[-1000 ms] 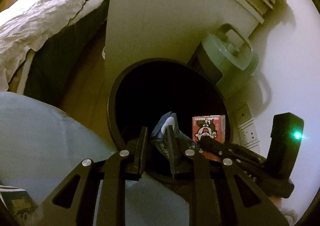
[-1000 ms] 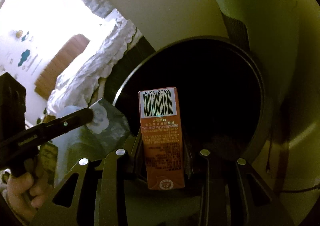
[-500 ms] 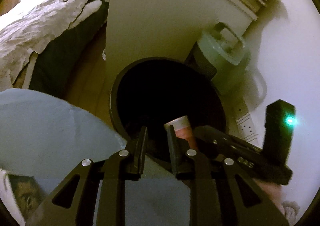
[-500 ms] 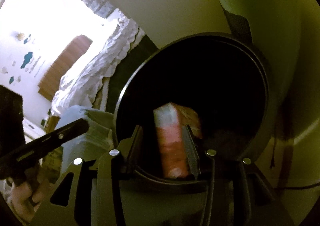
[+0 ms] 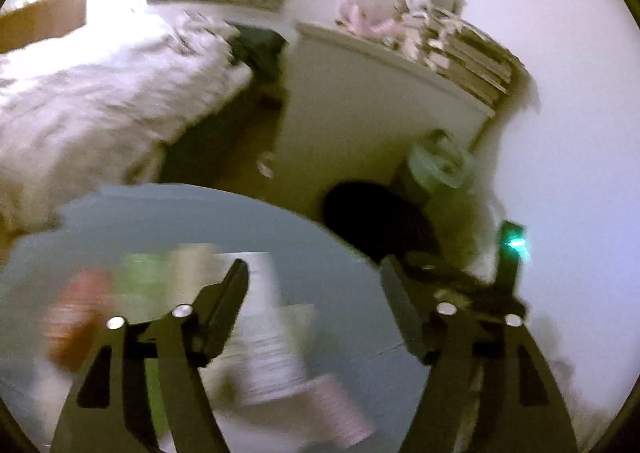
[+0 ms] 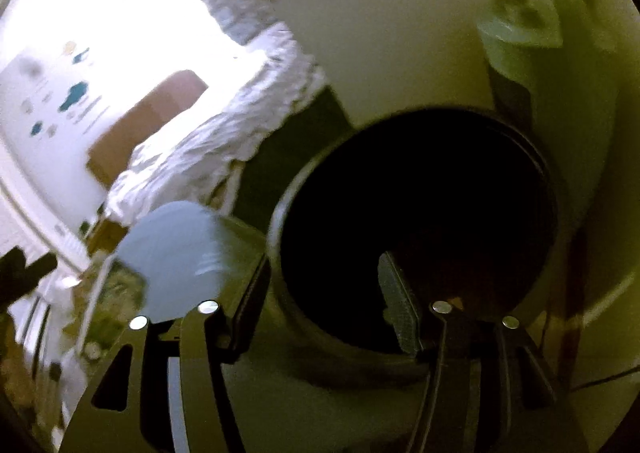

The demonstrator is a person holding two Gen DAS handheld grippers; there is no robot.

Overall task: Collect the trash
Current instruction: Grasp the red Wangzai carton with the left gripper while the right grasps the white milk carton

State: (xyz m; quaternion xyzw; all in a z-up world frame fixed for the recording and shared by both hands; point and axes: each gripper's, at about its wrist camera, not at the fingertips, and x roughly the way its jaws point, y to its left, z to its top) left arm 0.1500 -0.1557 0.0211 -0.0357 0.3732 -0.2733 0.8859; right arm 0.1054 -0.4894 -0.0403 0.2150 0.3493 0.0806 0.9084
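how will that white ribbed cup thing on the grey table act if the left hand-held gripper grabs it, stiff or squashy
The white ribbed cup is badly blurred, but it looks thin-walled, so it is probably light and may crush under a hard squeeze. It seems to lie on its side on the grey table, so a nudge could roll it. The left hand-held gripper is open wide enough to straddle it.

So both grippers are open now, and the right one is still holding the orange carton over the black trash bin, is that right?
Not quite. Both are open, but the right gripper holds nothing: the right wrist view shows its jaws spread and empty over the black trash bin. The left gripper is open too.
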